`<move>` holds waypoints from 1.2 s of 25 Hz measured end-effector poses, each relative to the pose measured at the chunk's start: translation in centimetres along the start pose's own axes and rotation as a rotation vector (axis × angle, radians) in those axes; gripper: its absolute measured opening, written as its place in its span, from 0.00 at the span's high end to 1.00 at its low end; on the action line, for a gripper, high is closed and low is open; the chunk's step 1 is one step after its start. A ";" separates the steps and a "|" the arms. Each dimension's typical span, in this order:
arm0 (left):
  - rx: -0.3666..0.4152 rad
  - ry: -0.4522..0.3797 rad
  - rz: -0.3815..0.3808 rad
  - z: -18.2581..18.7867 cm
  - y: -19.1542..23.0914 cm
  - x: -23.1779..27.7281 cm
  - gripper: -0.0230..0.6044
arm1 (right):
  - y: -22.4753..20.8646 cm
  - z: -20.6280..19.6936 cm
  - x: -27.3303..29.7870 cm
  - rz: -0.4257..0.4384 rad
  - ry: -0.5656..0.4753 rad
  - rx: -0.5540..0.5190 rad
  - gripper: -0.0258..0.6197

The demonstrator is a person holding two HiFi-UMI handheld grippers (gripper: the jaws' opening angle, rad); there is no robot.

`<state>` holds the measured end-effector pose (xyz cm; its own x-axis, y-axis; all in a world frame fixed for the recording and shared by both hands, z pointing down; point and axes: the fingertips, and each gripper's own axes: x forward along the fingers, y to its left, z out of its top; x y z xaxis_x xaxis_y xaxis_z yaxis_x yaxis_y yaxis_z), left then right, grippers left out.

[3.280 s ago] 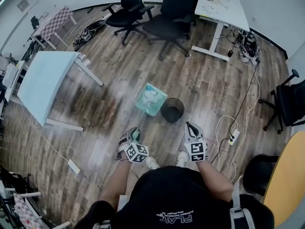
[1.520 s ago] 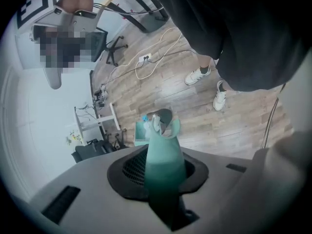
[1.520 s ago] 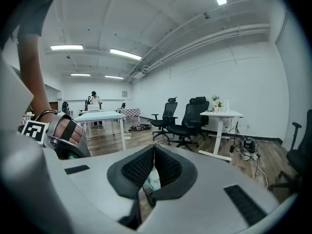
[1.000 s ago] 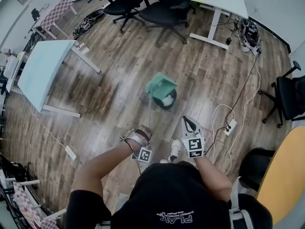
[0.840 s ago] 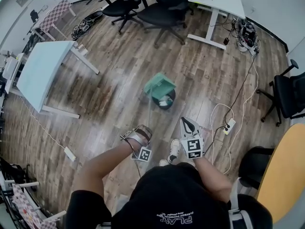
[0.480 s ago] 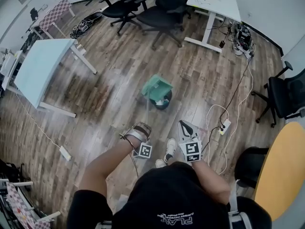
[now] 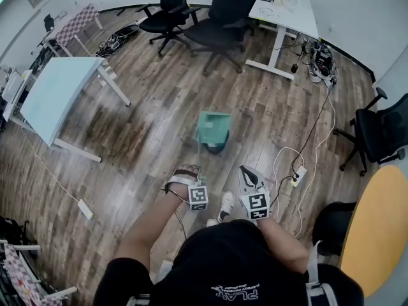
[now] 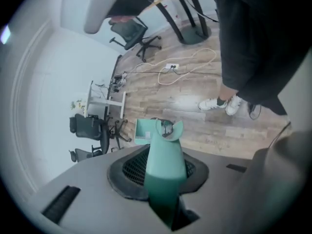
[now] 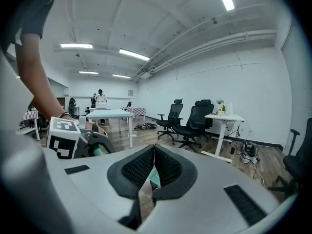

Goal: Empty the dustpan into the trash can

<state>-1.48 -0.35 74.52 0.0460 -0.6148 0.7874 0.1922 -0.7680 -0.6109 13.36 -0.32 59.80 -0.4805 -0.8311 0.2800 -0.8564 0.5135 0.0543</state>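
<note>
The left claw (image 8: 163,189) is clamped on the long handle (image 8: 165,155) of the teal dustpan (image 7: 213,127), whose pan hangs straight ahead over the black trash can (image 7: 215,148) on the floor, while the right claw (image 9: 152,172), jaws together and empty, sits alongside.

The wood-plank floor (image 7: 153,113) carries a black trash can (image 7: 215,149) near its middle. White cables (image 7: 275,167) loop to a power strip (image 7: 297,176) at right. Office chairs (image 7: 167,18) and tables (image 7: 54,94) stand farther off.
</note>
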 end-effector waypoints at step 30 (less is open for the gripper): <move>-1.524 -0.187 0.139 -9.7 10.4 -0.9 0.80 | -2.7 1.0 9.3 0.099 0.031 -0.028 0.92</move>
<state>-8.98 -9.51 66.64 0.1186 -0.7536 0.6466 -0.9694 -0.2288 -0.0889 11.03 -9.60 61.33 -0.5558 -0.7692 0.3153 -0.7992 0.5988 0.0519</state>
